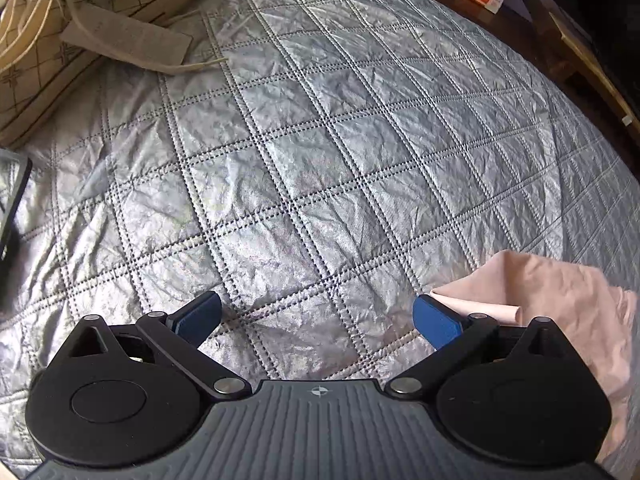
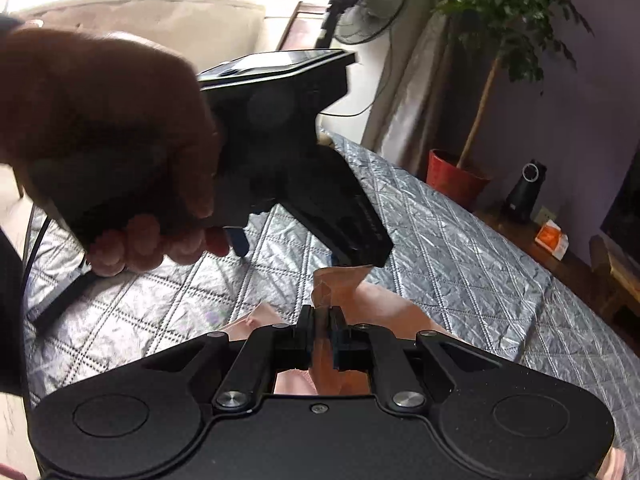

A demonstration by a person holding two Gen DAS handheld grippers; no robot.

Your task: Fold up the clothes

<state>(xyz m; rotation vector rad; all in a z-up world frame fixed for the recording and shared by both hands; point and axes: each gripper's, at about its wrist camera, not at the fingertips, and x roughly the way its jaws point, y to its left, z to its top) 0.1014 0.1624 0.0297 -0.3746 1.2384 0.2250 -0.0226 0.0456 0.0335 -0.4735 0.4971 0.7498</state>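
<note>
Right gripper [image 2: 320,320] clamped tight on raised corner of pale pink cotton garment [image 2: 340,284], rest of cloth crumpled on bed below; left gripper [image 1: 318,322] spread wide, empty, pink cloth just beside its right finger; silver-grey quilted bedspread [image 1: 320,140] beyond; folding barely begun, no neat fold visible yet
</note>
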